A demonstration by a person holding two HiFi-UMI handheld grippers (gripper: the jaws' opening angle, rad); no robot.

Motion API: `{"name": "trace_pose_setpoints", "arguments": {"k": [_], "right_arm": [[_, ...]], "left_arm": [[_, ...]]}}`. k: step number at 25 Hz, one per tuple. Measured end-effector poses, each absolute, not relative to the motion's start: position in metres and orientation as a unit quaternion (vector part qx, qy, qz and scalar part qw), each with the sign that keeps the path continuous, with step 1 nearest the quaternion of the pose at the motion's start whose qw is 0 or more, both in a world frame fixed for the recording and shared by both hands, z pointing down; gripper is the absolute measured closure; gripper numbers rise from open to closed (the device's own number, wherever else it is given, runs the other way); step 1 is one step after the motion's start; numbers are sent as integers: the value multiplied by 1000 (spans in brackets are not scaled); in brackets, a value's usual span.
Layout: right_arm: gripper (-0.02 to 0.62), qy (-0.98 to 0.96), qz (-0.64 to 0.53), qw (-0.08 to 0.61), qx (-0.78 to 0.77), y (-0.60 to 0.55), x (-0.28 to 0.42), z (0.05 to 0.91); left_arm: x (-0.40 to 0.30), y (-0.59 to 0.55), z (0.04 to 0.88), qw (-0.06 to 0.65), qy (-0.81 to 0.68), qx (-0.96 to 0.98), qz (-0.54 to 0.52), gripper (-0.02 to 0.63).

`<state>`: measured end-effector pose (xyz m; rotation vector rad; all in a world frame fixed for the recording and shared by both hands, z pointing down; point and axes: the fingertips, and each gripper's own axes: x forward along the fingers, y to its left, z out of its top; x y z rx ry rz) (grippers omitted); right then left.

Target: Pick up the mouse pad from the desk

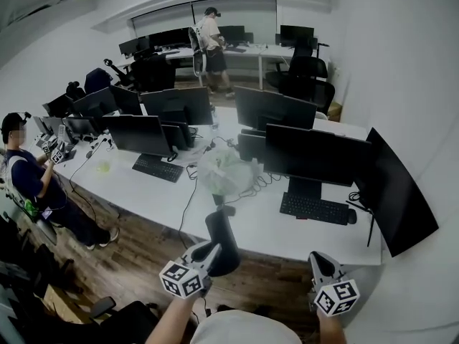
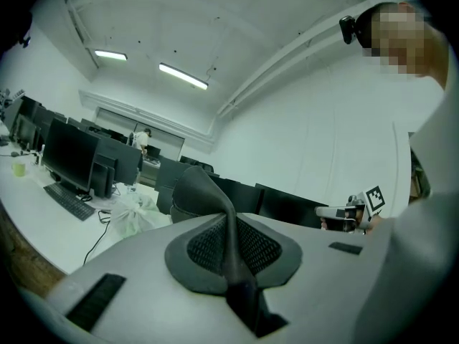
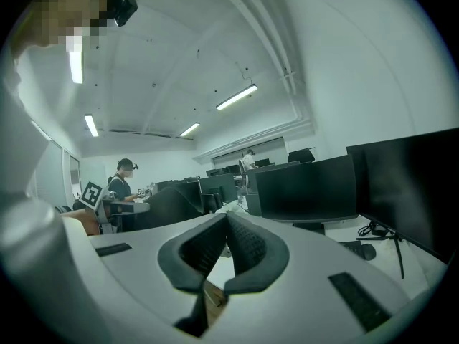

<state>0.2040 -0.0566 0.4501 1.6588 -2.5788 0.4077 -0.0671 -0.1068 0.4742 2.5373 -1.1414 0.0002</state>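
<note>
The left gripper (image 1: 210,252) is clamped on the black mouse pad (image 1: 223,236). In its own view the fingers (image 2: 204,246) are pressed nearly together, with the mouse pad's edge pinched between them as a thin dark ridge. From there the mouse pad curves up toward 12 o'clock, floppy and bent. In the head view it hangs in the air over the near edge of the white desk (image 1: 262,229), not lying on it. The right gripper (image 1: 320,261) is at 3 o'clock from the left one, well apart from the mouse pad. Its fingers (image 3: 249,244) stand a little apart with nothing between them, only desk and wood floor showing through the gap. On the desk, at 12 o'clock from the right gripper, lies a keyboard (image 1: 314,208) below a dark monitor (image 1: 315,153). A crumpled pale bag (image 1: 222,170) sits at 12 o'clock from the mouse pad.
</note>
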Motion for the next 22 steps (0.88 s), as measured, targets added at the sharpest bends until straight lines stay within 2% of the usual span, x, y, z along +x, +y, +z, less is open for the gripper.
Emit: {"name": "trace_pose_setpoints", "arguments": {"k": [7, 22], "right_arm": [[583, -829, 117, 29, 546, -43, 167, 441], [583, -818, 87, 34, 568, -33, 138, 424]], "left_arm": [[-102, -103, 454, 156, -384, 910, -2, 555], [-144, -98, 453, 171, -366, 915, -19, 554]]}}
